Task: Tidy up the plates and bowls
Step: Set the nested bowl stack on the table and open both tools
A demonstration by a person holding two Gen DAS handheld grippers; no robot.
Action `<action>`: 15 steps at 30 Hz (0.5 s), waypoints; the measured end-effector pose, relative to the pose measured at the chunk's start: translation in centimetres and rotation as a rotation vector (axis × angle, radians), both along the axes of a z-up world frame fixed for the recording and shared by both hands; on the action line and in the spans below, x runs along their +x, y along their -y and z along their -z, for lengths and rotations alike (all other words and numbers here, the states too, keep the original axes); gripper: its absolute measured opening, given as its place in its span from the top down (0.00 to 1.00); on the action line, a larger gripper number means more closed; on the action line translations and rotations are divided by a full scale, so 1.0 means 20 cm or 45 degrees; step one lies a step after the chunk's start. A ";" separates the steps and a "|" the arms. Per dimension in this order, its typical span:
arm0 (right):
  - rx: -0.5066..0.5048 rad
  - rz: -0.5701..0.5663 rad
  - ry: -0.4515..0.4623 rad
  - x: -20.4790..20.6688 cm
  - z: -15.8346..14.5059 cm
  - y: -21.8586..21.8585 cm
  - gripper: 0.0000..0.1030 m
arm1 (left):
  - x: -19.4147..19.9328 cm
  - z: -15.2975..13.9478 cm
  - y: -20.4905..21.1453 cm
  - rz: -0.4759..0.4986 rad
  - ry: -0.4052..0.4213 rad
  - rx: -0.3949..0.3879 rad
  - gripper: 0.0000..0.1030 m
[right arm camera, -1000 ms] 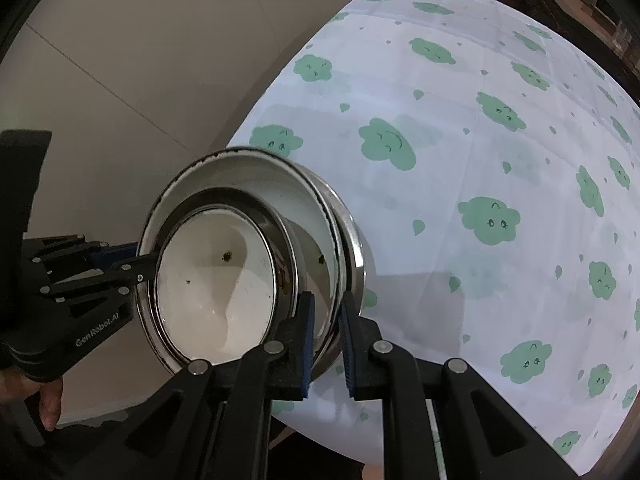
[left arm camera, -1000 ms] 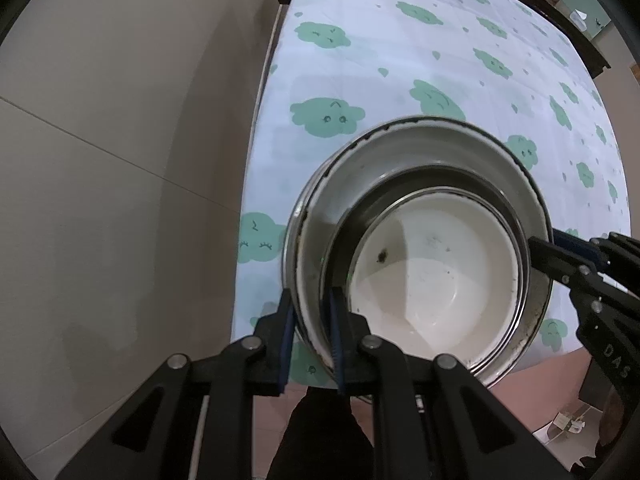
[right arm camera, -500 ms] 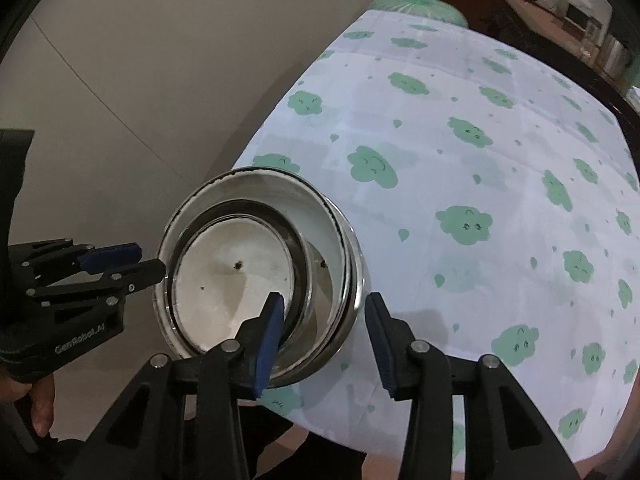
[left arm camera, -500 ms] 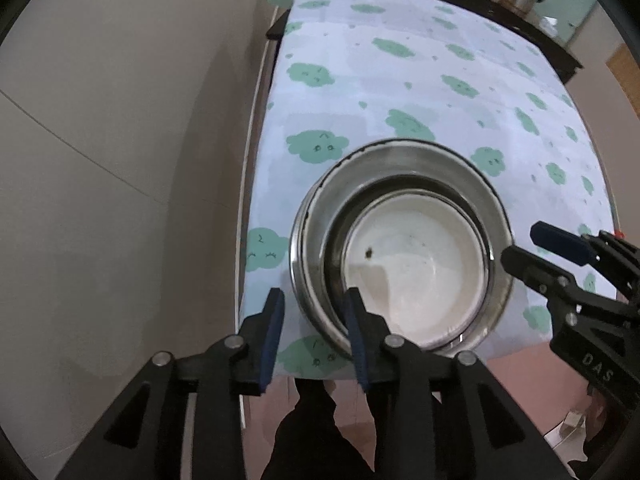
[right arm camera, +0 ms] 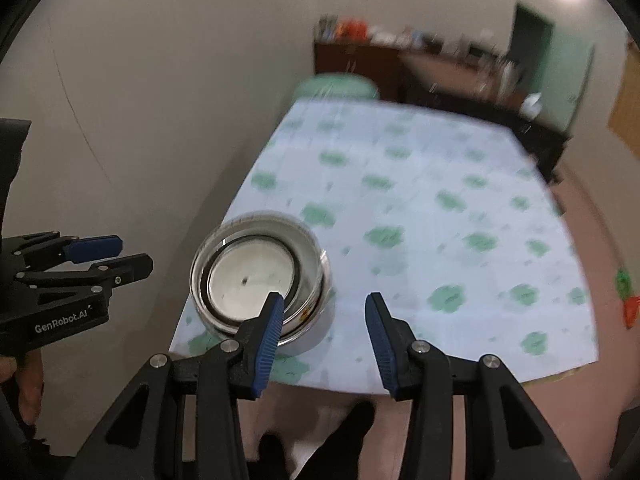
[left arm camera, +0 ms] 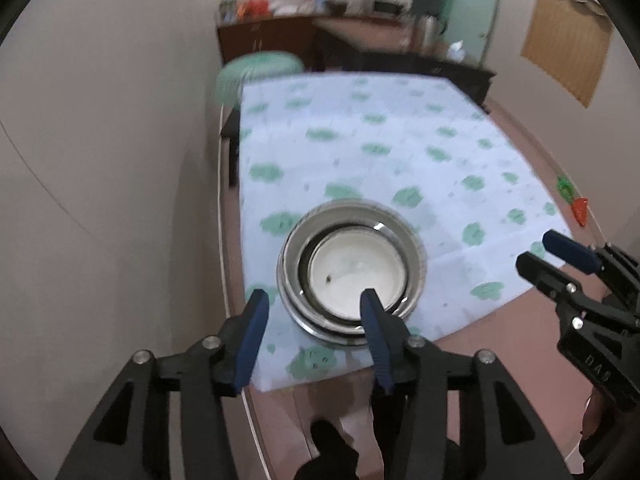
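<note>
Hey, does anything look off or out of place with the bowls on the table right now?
The nested bowls sit close to the near corner of the table, and the white inner bowl has a small dark speck. Nothing is spilled or visibly damaged.

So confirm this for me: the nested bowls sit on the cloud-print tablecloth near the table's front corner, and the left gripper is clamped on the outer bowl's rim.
Not clamped. The left wrist view shows the left gripper lifted clear, its jaws opening with nothing between them. The rest holds: the nested bowls sit on the cloud-print tablecloth near the table's front corner.
</note>
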State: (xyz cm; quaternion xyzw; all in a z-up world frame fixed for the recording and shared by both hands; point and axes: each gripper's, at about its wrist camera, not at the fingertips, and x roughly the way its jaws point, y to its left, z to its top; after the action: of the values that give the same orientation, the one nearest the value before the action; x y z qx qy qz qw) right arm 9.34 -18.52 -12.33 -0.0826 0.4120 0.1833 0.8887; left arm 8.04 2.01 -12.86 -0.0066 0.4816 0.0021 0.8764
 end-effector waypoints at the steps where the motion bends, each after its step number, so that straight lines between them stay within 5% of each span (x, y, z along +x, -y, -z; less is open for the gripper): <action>1: 0.002 0.018 0.051 -0.04 -0.04 0.02 0.56 | -0.03 -0.04 0.01 0.025 0.040 0.005 0.53; 4: 0.030 0.076 0.205 -0.14 -0.17 0.05 0.48 | -0.08 -0.14 0.04 0.068 0.152 0.025 0.39; 6: 0.041 0.108 0.321 -0.21 -0.25 0.07 0.33 | -0.12 -0.21 0.06 0.091 0.233 0.039 0.34; 9: 0.056 0.135 0.471 -0.29 -0.34 0.08 0.31 | -0.15 -0.29 0.07 0.116 0.323 0.035 0.31; 15: 0.087 0.156 0.572 -0.34 -0.43 0.10 0.30 | -0.19 -0.40 0.06 0.100 0.457 0.018 0.27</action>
State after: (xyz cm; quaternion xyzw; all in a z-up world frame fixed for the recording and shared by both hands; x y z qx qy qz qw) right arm 2.55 -20.54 -3.78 -0.0659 0.2015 0.1199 0.9699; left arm 4.30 0.86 -4.78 0.0180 0.3174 -0.0300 0.9477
